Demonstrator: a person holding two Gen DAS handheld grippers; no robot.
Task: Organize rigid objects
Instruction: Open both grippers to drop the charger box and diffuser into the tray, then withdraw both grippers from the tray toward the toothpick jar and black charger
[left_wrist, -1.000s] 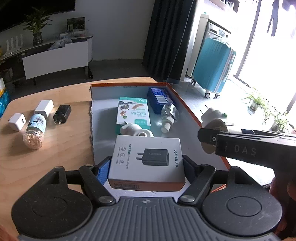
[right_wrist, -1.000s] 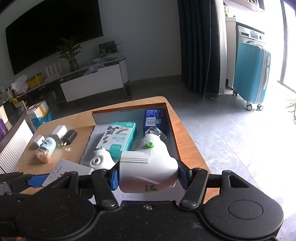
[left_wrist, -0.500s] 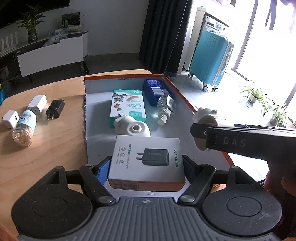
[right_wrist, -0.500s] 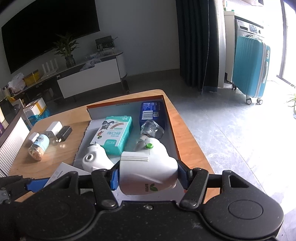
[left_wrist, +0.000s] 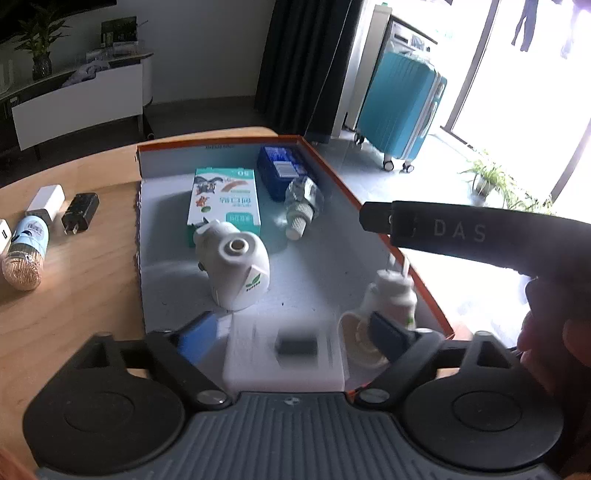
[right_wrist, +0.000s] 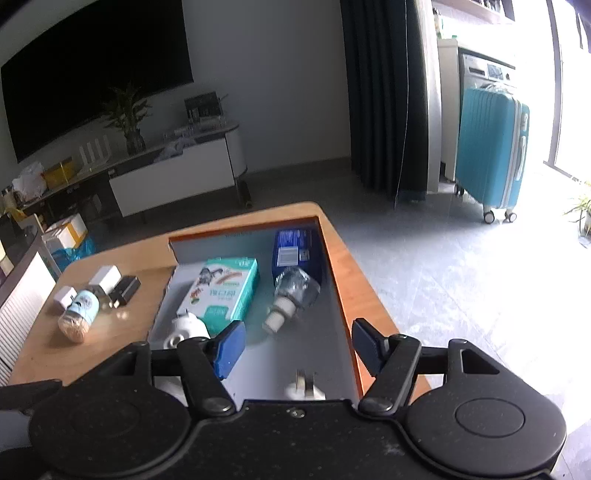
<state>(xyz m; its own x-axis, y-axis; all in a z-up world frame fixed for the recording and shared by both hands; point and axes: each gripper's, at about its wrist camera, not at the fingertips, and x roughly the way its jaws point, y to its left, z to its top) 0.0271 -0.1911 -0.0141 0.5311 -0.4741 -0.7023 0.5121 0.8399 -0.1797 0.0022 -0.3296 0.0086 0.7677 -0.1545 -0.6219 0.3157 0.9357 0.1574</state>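
In the left wrist view, the left gripper (left_wrist: 291, 332) stands with its jaws spread wide, and the white adapter box (left_wrist: 284, 358), blurred, lies loose between them on the floor of the orange-rimmed tray (left_wrist: 332, 177). Only this view shows the box. It also shows a white plug-in device (left_wrist: 236, 271) with a green leaf mark standing mid-tray, and a second white plug-in device (left_wrist: 391, 295) near the tray's right wall. Above that one reaches the right gripper's dark body, lettered "DAS". The teal carton (left_wrist: 223, 201) carries "50" and small print too fine to read.

In the right wrist view, the right gripper (right_wrist: 295, 343) is likewise wide apart and holds nothing; below it only the prongs of the second device (right_wrist: 304, 387) show. This view alone takes in the washing machine behind the teal suitcase (right_wrist: 491, 147). The clear bottle (right_wrist: 293, 291) touches the blue box (right_wrist: 291, 249).
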